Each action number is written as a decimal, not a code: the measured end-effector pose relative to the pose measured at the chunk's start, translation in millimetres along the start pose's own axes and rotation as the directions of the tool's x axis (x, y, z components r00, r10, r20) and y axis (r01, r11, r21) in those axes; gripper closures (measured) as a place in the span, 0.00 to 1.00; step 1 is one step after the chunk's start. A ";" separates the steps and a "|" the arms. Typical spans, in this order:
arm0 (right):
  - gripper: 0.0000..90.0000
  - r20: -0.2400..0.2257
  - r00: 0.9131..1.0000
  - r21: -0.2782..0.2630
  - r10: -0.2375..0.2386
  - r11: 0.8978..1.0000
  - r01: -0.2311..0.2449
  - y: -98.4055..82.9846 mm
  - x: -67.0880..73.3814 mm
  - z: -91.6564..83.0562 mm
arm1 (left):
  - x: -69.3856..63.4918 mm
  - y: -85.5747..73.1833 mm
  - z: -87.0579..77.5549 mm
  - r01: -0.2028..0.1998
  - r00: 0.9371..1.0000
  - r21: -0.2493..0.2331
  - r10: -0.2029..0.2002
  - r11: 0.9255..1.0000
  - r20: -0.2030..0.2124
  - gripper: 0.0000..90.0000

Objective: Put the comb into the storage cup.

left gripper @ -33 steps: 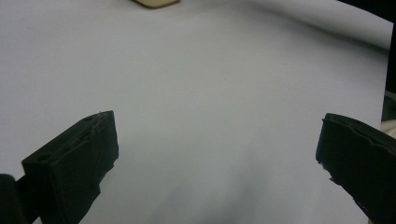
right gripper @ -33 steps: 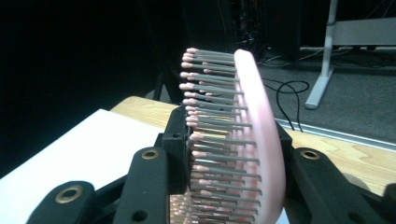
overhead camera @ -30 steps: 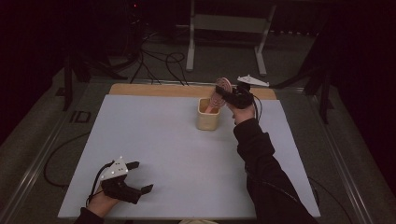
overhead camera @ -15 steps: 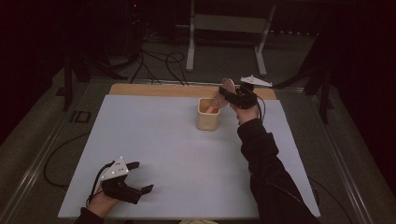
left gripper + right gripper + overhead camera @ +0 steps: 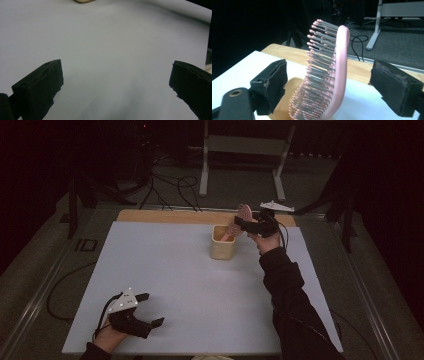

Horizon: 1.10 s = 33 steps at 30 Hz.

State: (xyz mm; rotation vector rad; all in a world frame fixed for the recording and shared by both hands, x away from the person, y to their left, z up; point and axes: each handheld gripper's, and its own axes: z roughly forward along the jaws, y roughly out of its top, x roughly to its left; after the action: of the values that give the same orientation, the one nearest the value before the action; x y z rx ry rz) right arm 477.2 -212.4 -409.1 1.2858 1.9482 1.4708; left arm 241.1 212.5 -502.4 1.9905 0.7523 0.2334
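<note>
Right gripper [image 5: 329, 87] just opened, hairbrush [image 5: 329, 75] in cup [image 5: 223, 242]

Left gripper [image 5: 115, 87] jaws spread wide over bare white table [image 5: 112, 45] — a tan cup's [image 5: 83, 1] edge at top

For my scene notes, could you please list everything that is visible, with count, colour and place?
hairbrush: one, pink, standing tilted in the cup, between the right fingers but not pressed.
cup: one, beige, far middle of the board.
board: one, white, covering the table.
table edge: one, wooden, along the far side.
metal frame: one, grey, on the floor beyond the table.
cables: several, black, on the floor.
left gripper: one, black, near left corner, open.
right gripper: one, black, above the cup, just opened.
</note>
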 end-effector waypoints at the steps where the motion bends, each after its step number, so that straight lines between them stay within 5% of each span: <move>1: 0.13 -0.010 1.000 0.001 -0.004 1.000 0.004 -0.2 -0.3 -1.2 | 0.1 0.1 0.0 0.000 1.000 -0.001 0.000 1.000 -0.003 0.00; 6: 0.11 -0.046 0.999 0.004 -0.029 1.000 0.030 0.7 0.8 -6.5 | 0.0 0.5 -0.3 -0.001 1.000 -0.002 0.001 1.000 0.000 0.00; 33: 0.11 -0.049 0.990 0.014 -0.134 0.991 0.134 1.5 1.8 -20.4 | -0.7 0.7 -1.0 -0.002 1.000 -0.001 0.002 1.000 -0.002 0.00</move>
State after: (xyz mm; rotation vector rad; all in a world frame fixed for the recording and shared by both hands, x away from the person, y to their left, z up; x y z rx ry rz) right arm 461.8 -222.1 -399.6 1.1122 2.0392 1.4348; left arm 240.4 212.5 -501.2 1.9903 0.7511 0.2377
